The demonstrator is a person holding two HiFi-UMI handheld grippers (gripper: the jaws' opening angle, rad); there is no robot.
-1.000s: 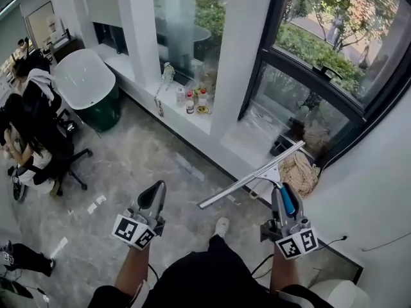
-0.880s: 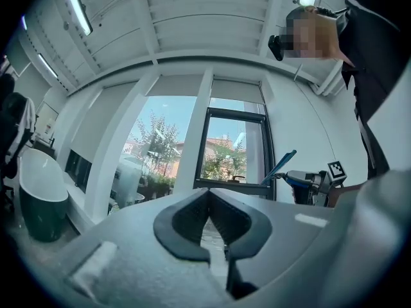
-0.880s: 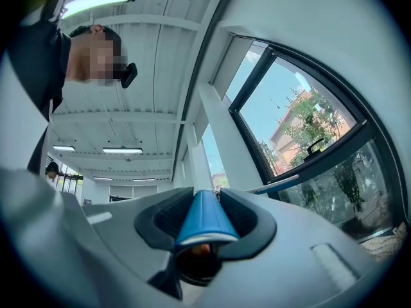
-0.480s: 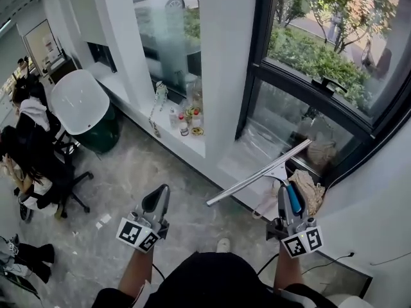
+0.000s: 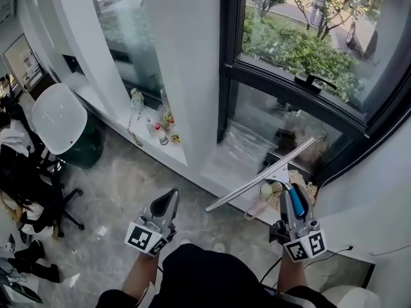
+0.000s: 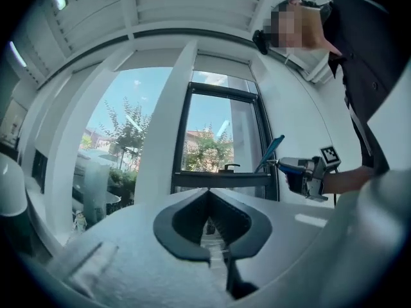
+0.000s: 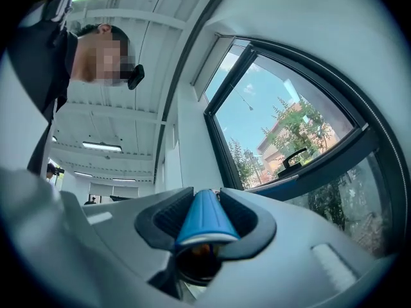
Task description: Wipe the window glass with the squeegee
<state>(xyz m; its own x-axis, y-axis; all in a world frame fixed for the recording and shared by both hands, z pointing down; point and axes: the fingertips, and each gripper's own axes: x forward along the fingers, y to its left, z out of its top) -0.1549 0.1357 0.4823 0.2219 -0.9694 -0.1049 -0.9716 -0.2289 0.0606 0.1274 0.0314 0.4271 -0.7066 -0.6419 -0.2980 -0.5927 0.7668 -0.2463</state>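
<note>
My right gripper (image 5: 295, 205) is shut on the blue handle (image 5: 295, 199) of the squeegee. Its long metal blade (image 5: 260, 174) slants up to the right, in front of the lower window glass (image 5: 276, 124); contact cannot be judged. In the right gripper view the blue handle (image 7: 205, 218) fills the jaws, with the window glass (image 7: 282, 124) ahead to the right. My left gripper (image 5: 168, 202) hangs lower left over the floor. It is shut and holds nothing, as the left gripper view shows (image 6: 209, 226). That view also catches the squeegee blade (image 6: 272, 153).
A wide white pillar (image 5: 186, 76) stands left of the dark-framed window, whose handle (image 5: 313, 82) sits on the crossbar. Small bottles (image 5: 160, 130) line the low sill. A crumpled cloth (image 5: 282, 190) lies under the blade. A white tub (image 5: 58, 117) and a seated person (image 5: 19, 165) are at left.
The view has closed in on the window and both grippers have moved forward. The squeegee blade now lies across the lower pane instead of over the sill and floor.
</note>
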